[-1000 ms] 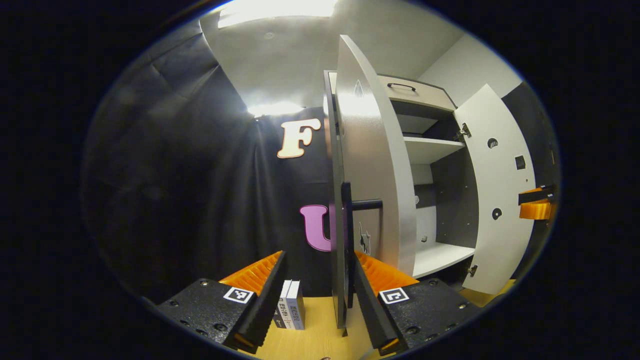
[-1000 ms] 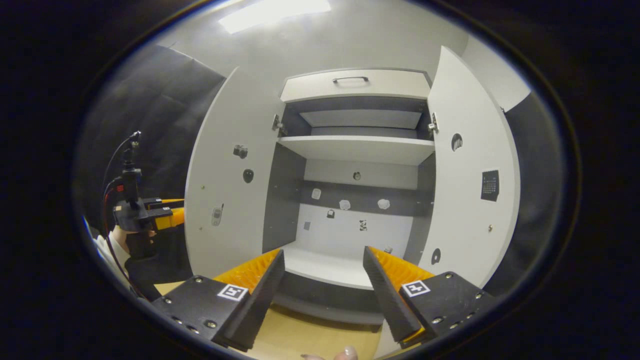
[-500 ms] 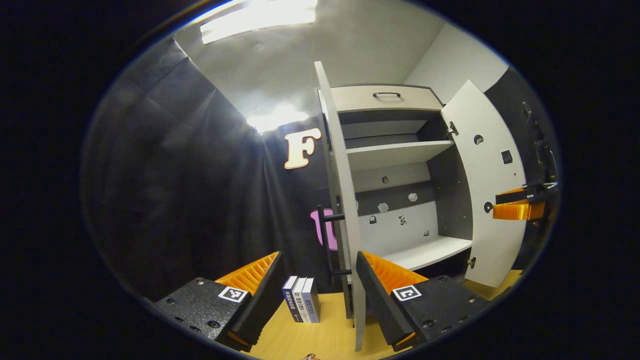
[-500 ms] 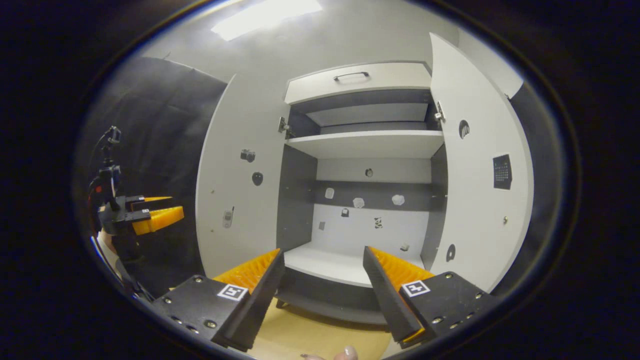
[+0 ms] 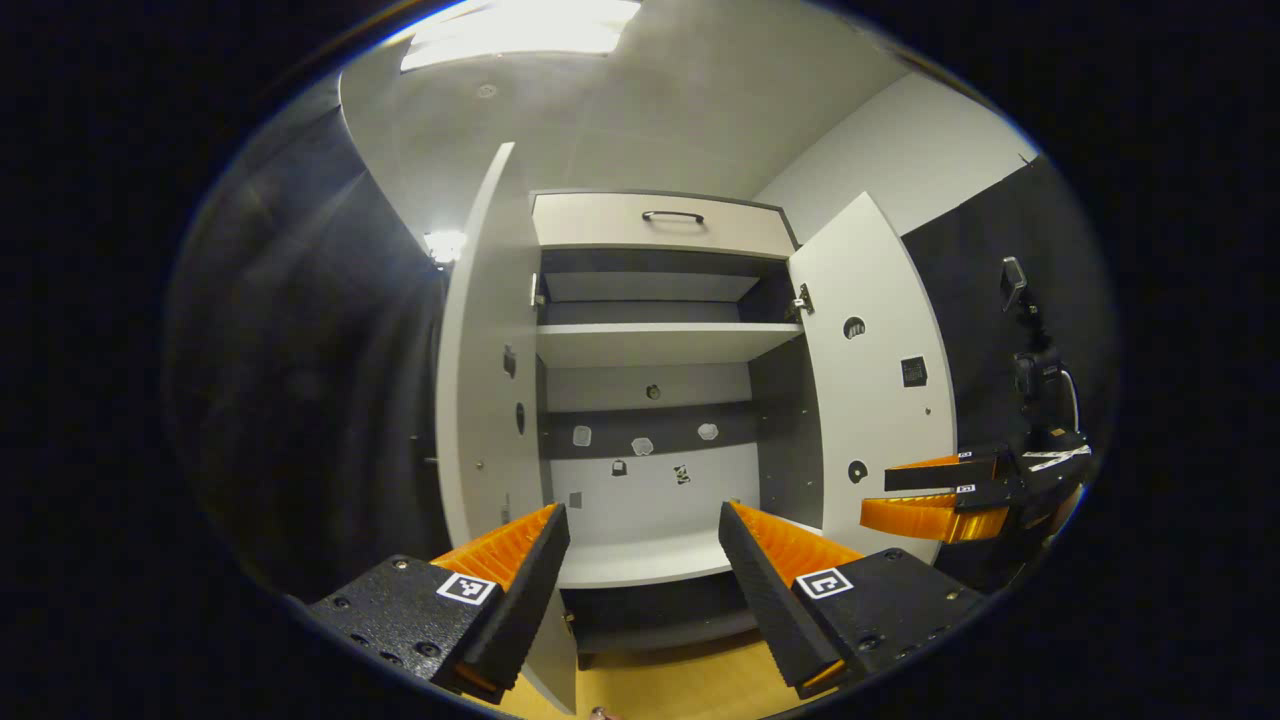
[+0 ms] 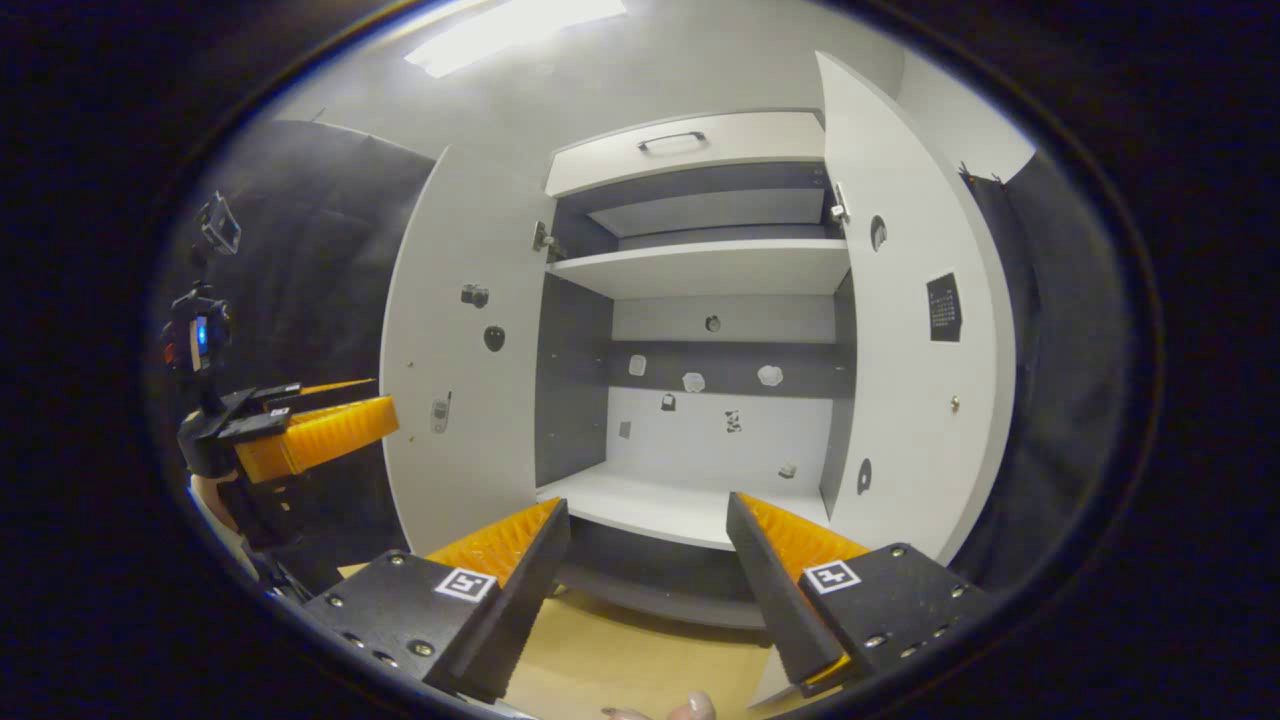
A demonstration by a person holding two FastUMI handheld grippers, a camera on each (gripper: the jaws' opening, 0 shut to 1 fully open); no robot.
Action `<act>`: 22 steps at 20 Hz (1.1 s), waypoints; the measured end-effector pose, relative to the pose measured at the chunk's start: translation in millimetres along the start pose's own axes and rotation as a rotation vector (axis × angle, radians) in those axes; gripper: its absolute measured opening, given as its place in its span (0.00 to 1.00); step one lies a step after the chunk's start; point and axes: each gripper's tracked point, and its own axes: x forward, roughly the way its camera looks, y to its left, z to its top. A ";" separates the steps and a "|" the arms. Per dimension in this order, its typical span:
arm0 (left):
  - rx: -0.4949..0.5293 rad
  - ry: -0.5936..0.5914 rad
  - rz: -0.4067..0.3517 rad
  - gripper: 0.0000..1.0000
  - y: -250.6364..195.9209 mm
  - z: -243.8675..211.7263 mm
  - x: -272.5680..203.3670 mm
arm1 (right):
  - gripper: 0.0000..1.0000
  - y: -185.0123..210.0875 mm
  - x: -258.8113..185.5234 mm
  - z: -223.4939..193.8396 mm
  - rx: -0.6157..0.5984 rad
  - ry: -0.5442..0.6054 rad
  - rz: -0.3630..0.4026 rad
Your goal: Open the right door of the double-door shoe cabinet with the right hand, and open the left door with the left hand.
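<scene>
With both doors swung wide | left door (image 5: 490,350), right door (image 5: 870,370) of shoe cabinet (image 5: 650,400) standing open | left gripper (image 5: 640,590), right gripper (image 6: 645,590) spread, empty, clear of doors | looks finished.

No text, brand or number can be read. The small dark sticker (image 6: 943,306) on the right door (image 6: 915,330) is too small to read. The square markers (image 5: 468,588) on the left gripper (image 5: 640,590) carry only a black-and-white pattern.
</scene>
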 end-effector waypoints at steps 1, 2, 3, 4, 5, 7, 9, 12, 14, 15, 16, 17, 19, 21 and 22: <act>-0.004 0.001 -0.021 0.94 -9.2 -1.5 6.7 | 0.96 -2.7 -1.7 0.0 0.007 -0.001 -0.011; -0.013 -0.002 -0.045 0.94 -19.2 -2.6 14.6 | 0.96 -4.3 -3.2 0.4 0.014 -0.001 -0.021; -0.024 -0.006 -0.062 0.94 -28.8 -3.0 23.7 | 0.96 -6.1 -3.6 0.5 0.013 -0.006 -0.032; -0.034 -0.012 -0.060 0.93 -33.1 -3.3 30.6 | 0.96 -8.9 -4.5 1.2 0.005 -0.009 -0.049; -0.046 -0.023 -0.056 0.94 -36.1 -2.0 36.8 | 0.96 -11.8 -5.5 0.6 -0.003 -0.013 -0.064; -0.097 -0.034 -0.079 0.94 -48.1 -3.5 46.2 | 0.96 -13.8 -7.9 0.2 -0.004 -0.014 -0.084; -0.144 -0.024 -0.100 0.94 -54.6 -10.6 54.4 | 0.96 -17.6 -9.4 -0.6 0.010 -0.010 -0.105; -0.151 -0.005 -0.082 0.93 -48.6 -22.0 68.5 | 0.96 -18.3 -12.7 -2.0 0.058 -0.002 -0.113; -0.160 -0.006 -0.091 0.93 -50.4 -23.4 77.5 | 0.96 -18.9 -13.2 -1.2 0.069 -0.008 -0.129; -0.168 -0.006 -0.096 0.90 -51.5 -24.0 80.7 | 0.96 -17.8 -13.2 -3.3 0.069 -0.005 -0.134; -0.176 -0.007 -0.103 0.89 -52.7 -24.3 83.2 | 0.96 -16.5 -12.4 -4.3 0.066 -0.003 -0.137; -0.180 -0.009 -0.109 0.89 -51.8 -24.6 84.4 | 0.96 -15.2 -11.6 -3.8 0.063 -0.005 -0.139; -0.180 -0.007 -0.126 0.89 -52.4 -25.8 87.7 | 0.96 -13.5 -9.0 -3.1 0.062 -0.012 -0.143; -0.177 -0.001 -0.136 0.89 -52.0 -27.2 90.6 | 0.96 -11.2 -5.2 -4.6 0.069 -0.009 -0.144; -0.174 0.003 -0.142 0.89 -52.6 -28.3 91.7 | 0.96 -9.8 -3.2 -4.6 0.071 -0.009 -0.143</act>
